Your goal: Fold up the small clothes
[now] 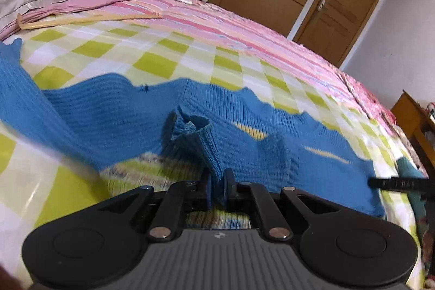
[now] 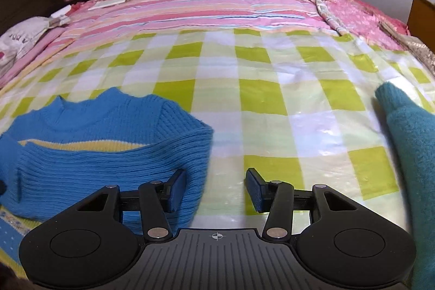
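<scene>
My left tool (image 1: 217, 181) is clamped on a bunched fold of the blue sweater (image 1: 122, 116), lifting it from the bed (image 1: 168, 56) to fold. My right tool (image 2: 214, 190) stands apart, straddling the sweater's edge to steady it.

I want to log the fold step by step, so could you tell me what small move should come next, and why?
Probably carry the pinched fold across the body and lay it flat. The left gripper is shut on a bunched piece of the blue sweater, while the right gripper stands open with the sweater's edge beside one finger, gripping nothing.
</scene>
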